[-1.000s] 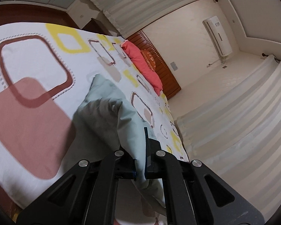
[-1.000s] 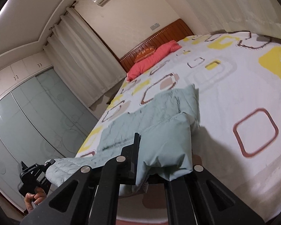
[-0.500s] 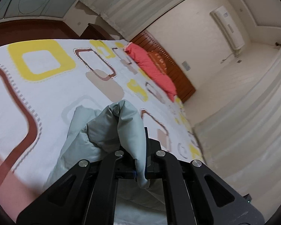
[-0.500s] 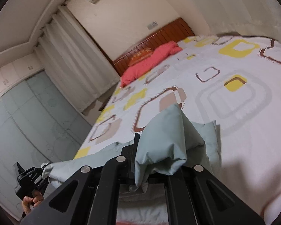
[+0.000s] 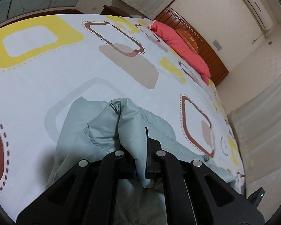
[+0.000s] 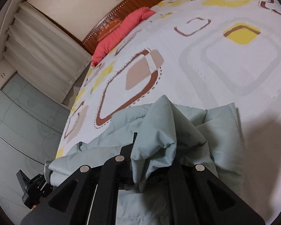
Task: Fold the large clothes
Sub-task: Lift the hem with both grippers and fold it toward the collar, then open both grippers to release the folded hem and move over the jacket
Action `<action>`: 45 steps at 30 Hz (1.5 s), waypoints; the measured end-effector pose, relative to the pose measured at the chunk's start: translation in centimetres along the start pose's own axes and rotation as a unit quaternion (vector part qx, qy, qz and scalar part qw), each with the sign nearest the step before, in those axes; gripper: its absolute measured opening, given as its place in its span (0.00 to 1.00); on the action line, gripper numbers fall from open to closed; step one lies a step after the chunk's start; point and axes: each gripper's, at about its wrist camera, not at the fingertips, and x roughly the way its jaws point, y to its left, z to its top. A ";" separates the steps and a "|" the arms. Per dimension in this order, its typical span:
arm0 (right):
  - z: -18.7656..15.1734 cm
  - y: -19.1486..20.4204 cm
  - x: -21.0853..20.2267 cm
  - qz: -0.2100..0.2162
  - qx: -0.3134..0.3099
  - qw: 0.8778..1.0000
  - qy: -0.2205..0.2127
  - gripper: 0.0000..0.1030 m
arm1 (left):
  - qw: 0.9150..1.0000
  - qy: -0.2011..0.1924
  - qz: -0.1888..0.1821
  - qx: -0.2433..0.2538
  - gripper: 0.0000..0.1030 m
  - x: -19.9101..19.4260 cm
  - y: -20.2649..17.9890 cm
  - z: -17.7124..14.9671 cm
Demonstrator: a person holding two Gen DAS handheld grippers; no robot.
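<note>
A pale green garment (image 5: 103,131) lies bunched on the patterned bedsheet (image 5: 46,75). My left gripper (image 5: 139,146) is shut on a fold of its cloth, which stands up between the fingers. In the right wrist view the same garment (image 6: 221,127) spreads over the bedsheet (image 6: 234,60). My right gripper (image 6: 153,150) pinches another fold; its jaws are opening slightly with the cloth still between them, and its right finger is hidden under the fabric. The left gripper's body (image 6: 31,187) shows at the lower left, holding the garment's far edge.
A red pillow (image 5: 181,45) lies against the wooden headboard (image 5: 211,52) at the far end of the bed. Curtains (image 6: 43,56) and glass wardrobe doors (image 6: 18,116) line the side past the bed's edge. An air conditioner (image 5: 256,3) hangs on the wall.
Both grippers have moved forward over the bed toward the headboard and come lower, carrying the garment's edge with them. The cloth now lies doubled and bunched on the sheet.
</note>
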 end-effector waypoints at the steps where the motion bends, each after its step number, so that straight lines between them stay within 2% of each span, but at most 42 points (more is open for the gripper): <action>1: 0.1 0.0 0.1 -0.001 -0.002 1.000 0.001 0.08 | 1.000 0.002 0.002 0.007 0.05 0.4 -0.2 0.2; 2: 0.2 0.1 0.2 -0.003 -0.004 1.000 0.002 0.11 | 1.000 0.006 0.003 0.014 0.05 0.7 -0.4 0.3; 4: 0.4 0.2 0.0 0.000 -0.003 1.000 0.001 0.26 | 1.000 0.015 0.002 0.011 0.10 1.3 -0.6 0.6; 5: 0.6 0.3 -0.3 0.002 -0.002 1.000 -0.003 0.42 | 1.000 0.016 -0.002 0.004 0.17 1.2 -0.6 0.7; 6: 0.7 0.5 -0.8 0.001 -0.004 1.000 -0.013 0.62 | 1.000 0.015 -0.005 -0.001 0.29 1.1 -0.6 0.7; 7: 0.7 0.6 -1.5 -0.002 -0.005 1.000 -0.029 0.68 | 1.000 0.013 -0.007 -0.005 0.39 0.8 -0.6 0.9; 8: 0.8 0.8 -2.1 -0.002 -0.007 0.999 -0.042 0.68 | 1.000 0.009 -0.007 -0.008 0.58 0.4 -0.6 0.9; 9: 0.8 1.0 -2.7 0.001 -0.012 0.999 -0.048 0.68 | 1.000 -0.005 -0.005 -0.012 0.65 -0.6 -0.7 0.9; 12: 0.4 1.6 -3.5 -0.001 -0.027 0.999 -0.041 0.68 | 1.000 -0.012 -0.009 -0.015 0.66 -2.3 -0.7 0.4; 15: -0.3 2.5 -3.4 -0.029 -0.064 0.997 -0.024 0.68 | 1.000 -0.010 -0.003 -0.007 0.66 -3.5 -0.6 -0.4; 20: -0.7 4.9 -1.8 -0.074 -0.134 0.988 -0.010 0.68 | 0.997 -0.002 0.040 0.069 0.66 -2.8 -1.8 -0.8; 23: -0.2 6.3 0.2 -0.086 -0.163 0.983 0.012 0.68 | 0.994 -0.005 0.050 0.097 0.66 -1.7 -2.7 0.4; 27: 0.4 7.6 3.5 -0.112 -0.200 0.973 0.027 0.68 | 0.987 -0.004 0.081 0.142 0.66 0.6 -3.9 1.7; 33: -0.2 6.4 7.5 -0.151 -0.212 0.963 0.065 0.68 | 0.979 0.038 0.126 0.154 0.66 4.9 -3.0 1.6; 37: -0.5 6.0 8.1 -0.150 -0.213 0.963 0.069 0.68 | 0.979 0.054 0.133 0.145 0.66 6.9 -1.8 1.5; 40: -0.3 5.9 7.6 -0.146 -0.207 0.965 0.069 0.68 | 0.976 0.052 0.142 0.155 0.66 6.3 -2.3 1.4; 43: 0.2 5.8 5.5 -0.140 -0.189 0.971 0.052 0.68 | 0.982 0.044 0.113 0.145 0.66 3.8 -2.6 1.3; 45: 0.7 5.3 4.2 -0.155 -0.184 0.970 0.033 0.68 | 0.985 0.030 0.093 0.139 0.66 1.9 -2.6 1.1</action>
